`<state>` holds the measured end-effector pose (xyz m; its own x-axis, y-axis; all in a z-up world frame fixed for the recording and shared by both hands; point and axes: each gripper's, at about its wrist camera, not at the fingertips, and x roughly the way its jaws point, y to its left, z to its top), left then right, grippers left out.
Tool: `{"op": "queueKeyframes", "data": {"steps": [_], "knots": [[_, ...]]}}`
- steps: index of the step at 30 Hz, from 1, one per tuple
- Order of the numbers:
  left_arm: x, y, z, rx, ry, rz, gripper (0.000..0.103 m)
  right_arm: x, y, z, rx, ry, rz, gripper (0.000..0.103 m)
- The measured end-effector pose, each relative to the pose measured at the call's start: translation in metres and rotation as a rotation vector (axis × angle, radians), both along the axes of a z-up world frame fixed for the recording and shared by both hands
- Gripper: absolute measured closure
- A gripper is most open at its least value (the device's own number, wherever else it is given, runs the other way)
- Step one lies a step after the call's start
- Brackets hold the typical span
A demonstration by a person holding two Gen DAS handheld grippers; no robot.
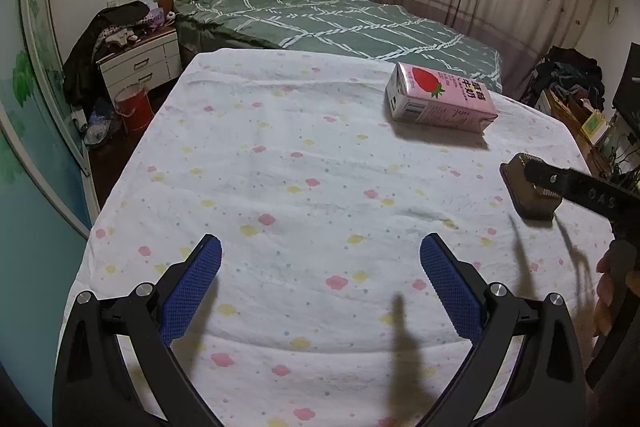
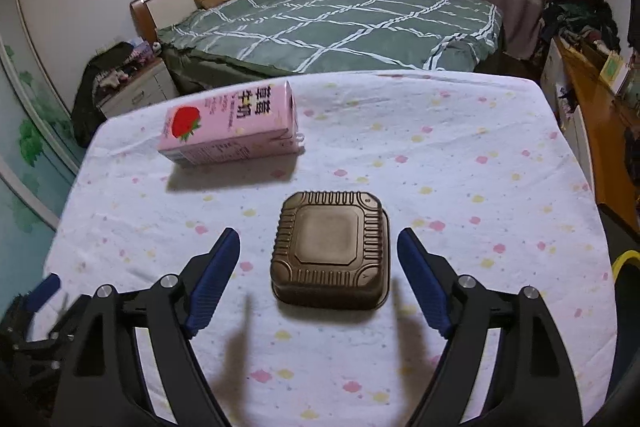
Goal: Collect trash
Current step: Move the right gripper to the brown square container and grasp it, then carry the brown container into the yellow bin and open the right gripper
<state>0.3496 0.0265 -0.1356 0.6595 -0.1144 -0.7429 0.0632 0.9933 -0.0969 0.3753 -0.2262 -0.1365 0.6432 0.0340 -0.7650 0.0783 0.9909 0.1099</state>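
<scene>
So the table (image 2: 480, 155) has a flowery cloth on it; two bits of trash sit there. The pink strawberry milk carton (image 2: 230, 125) lies on its side at about 11 o'clock in the right wrist view; the brown ribbed tray (image 2: 332, 247) is upside down, dead centre at 12 o'clock, in line with the gap of the right gripper (image 2: 319, 239). Its jaws are spread wide, not touching the tray. The left gripper (image 1: 320, 245) has its jaws wide apart too, nothing between them; carton at 1 o'clock there.

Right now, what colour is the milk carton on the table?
Pink, with a red strawberry printed on it. The carton lies on its side, clearest in the right wrist view.
</scene>
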Motion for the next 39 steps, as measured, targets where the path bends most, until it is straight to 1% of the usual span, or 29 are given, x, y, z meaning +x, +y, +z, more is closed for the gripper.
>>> {"op": "queueKeyframes", "data": {"steps": [5, 7, 8, 10, 11, 16, 22, 25, 28, 32, 35, 39], "knots": [[-0.002, -0.004, 0.001, 0.010, -0.004, -0.011, 0.005, 0.006, 0.001, -0.012, -0.039, 0.028, -0.016, 0.026], [-0.002, -0.004, 0.001, 0.011, -0.005, -0.012, 0.005, 0.007, 0.000, -0.016, -0.048, 0.034, -0.020, 0.035], [-0.002, -0.005, 0.001, 0.011, -0.004, -0.013, 0.005, 0.008, 0.000, -0.017, -0.052, 0.041, -0.021, 0.041], [-0.002, -0.005, 0.001, 0.009, -0.004, -0.015, 0.005, 0.007, -0.002, -0.018, -0.051, 0.036, -0.024, 0.042], [-0.002, -0.005, 0.001, 0.009, -0.004, -0.016, 0.005, 0.006, -0.003, -0.017, -0.052, 0.030, -0.026, 0.047], [-0.002, -0.006, 0.000, 0.007, -0.006, -0.016, 0.005, -0.006, -0.012, -0.005, -0.022, 0.000, -0.026, 0.047], [-0.003, -0.006, 0.001, 0.006, -0.008, -0.013, 0.005, -0.041, -0.040, 0.024, 0.013, -0.059, -0.021, 0.047], [-0.005, -0.008, 0.002, 0.012, -0.019, -0.018, 0.005, -0.065, -0.065, 0.037, 0.021, -0.090, -0.059, 0.047], [-0.007, -0.011, 0.004, 0.024, -0.031, -0.026, 0.005, -0.092, -0.101, 0.046, 0.032, -0.110, -0.125, 0.047], [-0.009, -0.013, 0.005, 0.035, -0.039, -0.030, 0.005, -0.130, -0.156, 0.050, 0.021, -0.129, -0.248, 0.046], [-0.010, -0.014, 0.006, 0.038, -0.042, -0.031, 0.005, -0.153, -0.196, 0.045, 0.003, -0.120, -0.346, 0.046], [-0.010, -0.016, 0.007, 0.044, -0.048, -0.035, 0.005, -0.173, -0.245, 0.028, 0.001, -0.076, -0.458, 0.046]]}}
